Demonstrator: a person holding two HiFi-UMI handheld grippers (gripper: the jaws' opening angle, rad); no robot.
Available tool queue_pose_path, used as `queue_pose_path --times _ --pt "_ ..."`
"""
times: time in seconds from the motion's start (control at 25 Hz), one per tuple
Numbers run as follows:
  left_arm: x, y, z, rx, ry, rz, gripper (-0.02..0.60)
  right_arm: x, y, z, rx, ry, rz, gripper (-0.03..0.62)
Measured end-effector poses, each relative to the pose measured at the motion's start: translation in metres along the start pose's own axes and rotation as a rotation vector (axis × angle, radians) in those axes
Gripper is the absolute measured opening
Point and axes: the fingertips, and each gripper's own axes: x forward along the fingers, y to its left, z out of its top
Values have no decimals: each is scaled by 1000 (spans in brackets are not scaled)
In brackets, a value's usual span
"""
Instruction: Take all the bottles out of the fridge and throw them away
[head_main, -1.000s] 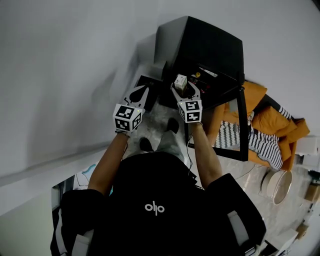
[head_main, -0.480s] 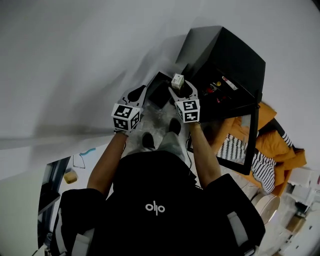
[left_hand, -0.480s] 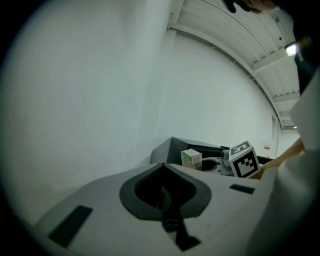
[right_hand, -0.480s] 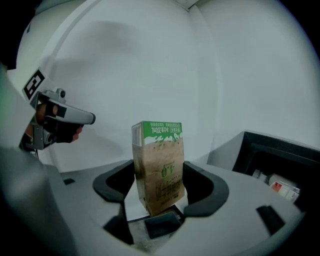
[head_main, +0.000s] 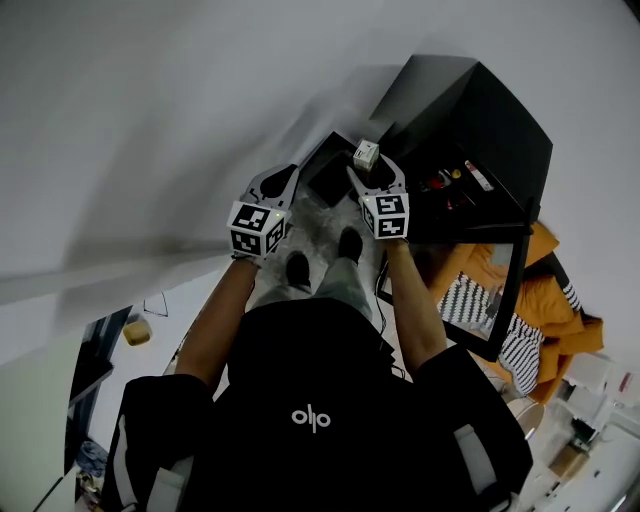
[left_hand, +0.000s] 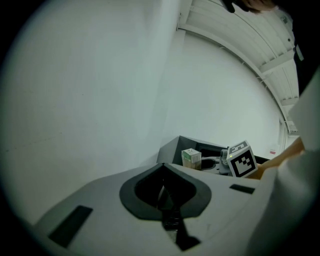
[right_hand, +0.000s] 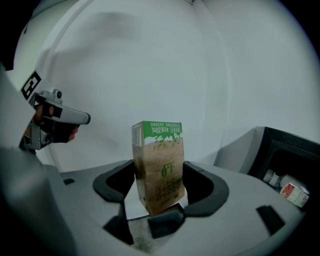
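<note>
My right gripper (head_main: 372, 172) is shut on a small brown and green drink carton (head_main: 365, 153), held upright between its pads (right_hand: 159, 165). The left gripper (head_main: 275, 186) hangs beside it on the left, jaws shut and empty (left_hand: 162, 189). The black fridge (head_main: 470, 110) stands open to the right. Small bottles and cans (head_main: 447, 180) sit on its shelf and show at the right edge of the right gripper view (right_hand: 294, 193). A black open-topped bin (head_main: 322, 178) sits on the floor just beyond and below both grippers.
The fridge door (head_main: 505, 290) hangs open at the right. Orange and striped cloth (head_main: 462, 296) is heaped behind it. A white wall (head_main: 150, 120) fills the left. The person's shoes (head_main: 298, 270) stand on the pale floor beneath the grippers.
Both grippers have swung left, away from the fridge and towards the black bin. The carton has stayed in the right gripper. The fridge has slid to the right of the view.
</note>
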Motion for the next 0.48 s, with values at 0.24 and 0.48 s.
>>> queue_pose_path --times 0.24,0.48 --pt "17 17 -9 -16 23 3 0 25 -3 -10 -4 39 20 313" --pt "41 30 -31 -43 59 7 0 50 -7 -33 -1 90 49 313"
